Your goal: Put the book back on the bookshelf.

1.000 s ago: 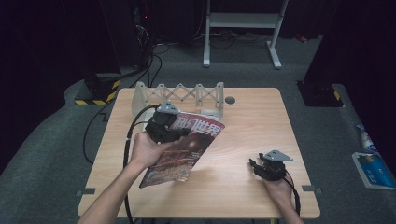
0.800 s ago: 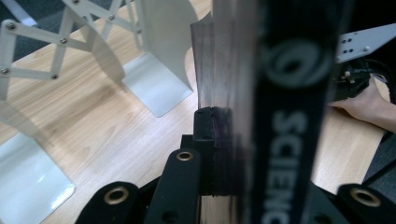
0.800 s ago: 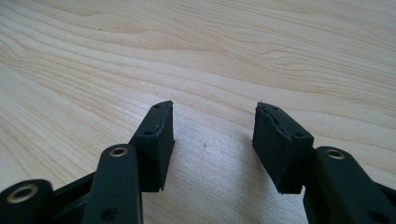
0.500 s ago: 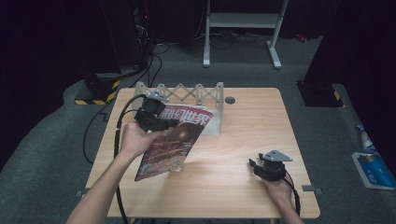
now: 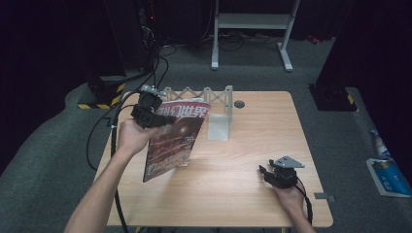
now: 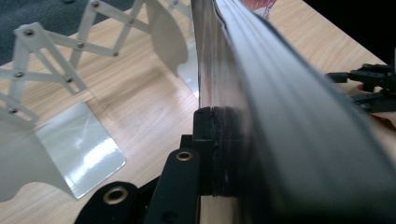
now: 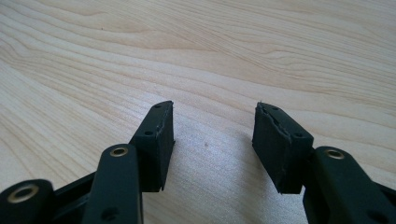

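The left gripper (image 5: 154, 118) clamps the magazine (image 5: 174, 141) at ten o'clock, seemingly clear of the rack (image 5: 199, 94); the right gripper (image 5: 265, 173), at four o'clock, gapes wide.

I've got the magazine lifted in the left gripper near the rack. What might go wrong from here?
1. The left gripper pinches the magazine only at its top edge; the rest hangs tilted and may sag or slip out.
2. The accordion rack stands close behind; the magazine's swinging lower corner might knock its dividers or the plate.
3. The right gripper rests open on the table, apart from the magazine, so nothing steadies it.
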`<move>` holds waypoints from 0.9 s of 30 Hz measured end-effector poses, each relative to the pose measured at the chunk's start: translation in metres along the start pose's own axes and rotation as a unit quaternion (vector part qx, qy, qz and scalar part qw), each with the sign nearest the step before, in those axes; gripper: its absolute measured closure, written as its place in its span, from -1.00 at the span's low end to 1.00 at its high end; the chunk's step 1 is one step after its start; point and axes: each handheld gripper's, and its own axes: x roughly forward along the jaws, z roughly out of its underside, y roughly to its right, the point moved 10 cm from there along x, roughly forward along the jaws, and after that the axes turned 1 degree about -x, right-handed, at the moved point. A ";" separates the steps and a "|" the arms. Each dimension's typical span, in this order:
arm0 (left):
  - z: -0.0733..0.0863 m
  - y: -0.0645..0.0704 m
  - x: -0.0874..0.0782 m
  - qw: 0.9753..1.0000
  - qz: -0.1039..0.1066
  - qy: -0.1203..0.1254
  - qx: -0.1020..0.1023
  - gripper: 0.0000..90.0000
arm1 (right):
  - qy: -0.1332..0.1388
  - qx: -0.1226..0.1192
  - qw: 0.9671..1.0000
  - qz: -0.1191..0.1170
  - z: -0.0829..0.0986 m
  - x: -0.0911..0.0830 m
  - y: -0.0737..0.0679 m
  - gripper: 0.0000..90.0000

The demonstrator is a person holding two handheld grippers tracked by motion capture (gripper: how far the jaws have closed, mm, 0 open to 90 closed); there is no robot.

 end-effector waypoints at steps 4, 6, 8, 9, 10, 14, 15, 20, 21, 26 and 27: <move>-0.001 -0.011 -0.003 1.000 -0.012 0.002 -0.010 0.85 | 0.000 0.000 1.000 -0.001 0.000 0.000 0.000 0.07; -0.002 -0.017 -0.005 1.000 -0.019 0.004 -0.018 0.85 | -0.001 0.000 1.000 -0.001 0.000 0.000 0.000 0.07; -0.001 -0.025 -0.007 0.999 -0.025 0.006 -0.026 0.84 | -0.001 0.000 1.000 -0.001 0.000 0.000 0.000 0.07; -0.001 -0.027 -0.007 0.999 -0.028 0.008 -0.031 0.84 | -0.001 0.000 1.000 -0.001 0.000 0.000 0.000 0.07; -0.001 -0.032 -0.008 0.999 -0.033 0.007 -0.034 0.84 | -0.001 0.001 1.000 -0.001 0.000 0.000 0.000 0.07; 0.000 -0.045 -0.010 0.998 -0.051 0.001 -0.043 0.84 | 0.000 0.001 1.000 -0.001 0.000 0.000 0.000 0.07; 0.000 -0.048 -0.011 0.997 -0.055 0.000 -0.045 0.84 | 0.000 0.001 1.000 -0.001 0.000 0.000 0.000 0.07; -0.002 -0.061 -0.015 0.996 -0.071 -0.002 -0.057 0.84 | 0.000 0.001 1.000 -0.001 0.000 0.000 0.000 0.07; -0.003 -0.066 -0.016 0.995 -0.076 0.000 -0.062 0.84 | 0.000 0.001 1.000 -0.001 0.000 0.000 0.000 0.07; -0.005 -0.076 -0.019 0.994 -0.087 0.001 -0.070 0.84 | 0.001 -0.002 1.000 0.001 0.000 0.000 0.000 0.06; -0.006 -0.078 -0.019 0.993 -0.091 0.001 -0.071 0.84 | 0.000 -0.001 1.000 0.001 0.000 0.000 0.000 0.06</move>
